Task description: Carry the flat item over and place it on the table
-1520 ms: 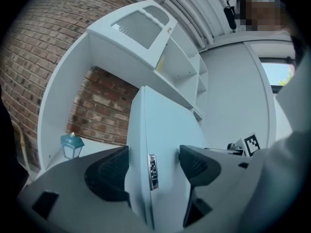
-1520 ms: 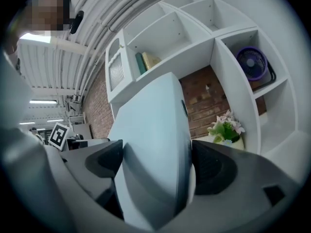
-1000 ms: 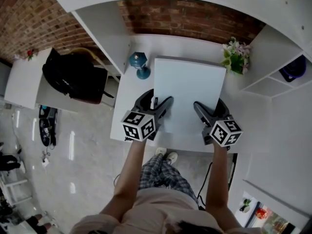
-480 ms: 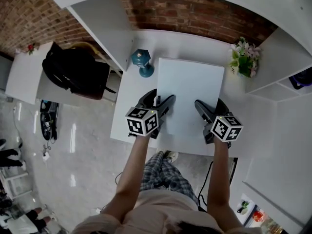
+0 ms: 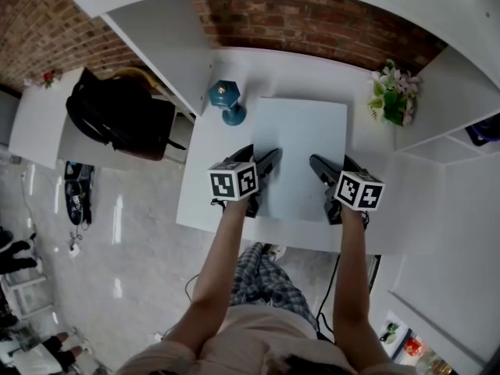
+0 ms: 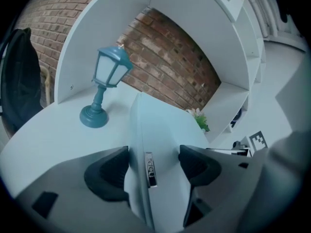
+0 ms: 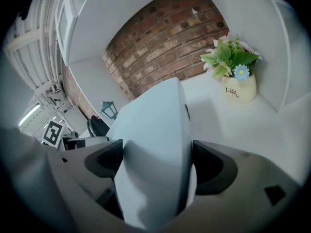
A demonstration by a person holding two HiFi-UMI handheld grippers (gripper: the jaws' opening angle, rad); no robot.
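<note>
Two grippers are in play. The left gripper [image 6: 153, 166] is clamped on the near left edge of the flat item [image 5: 301, 143], its two dark pads pressed against the item's two faces, and a small label on the edge is seen between them. The right gripper [image 7: 155, 164] is closed on the near right edge in the same way, the pale panel filling the whole gap between its pads. One marker cube is carried on each gripper, two in all.

One flat item is counted, white and rectangular. It is held level over the white table [image 5: 203, 186], far edge towards the brick wall [image 5: 312, 26]. Whether it is resting on the table top cannot be told.

One blue lantern lamp [image 5: 224, 100] is seen standing on the table, just beside the item's far left corner. One pot of flowers [image 5: 393, 92] is seen off its far right corner. One black bag [image 5: 117, 119] is seen well to the left, off the table.
</note>
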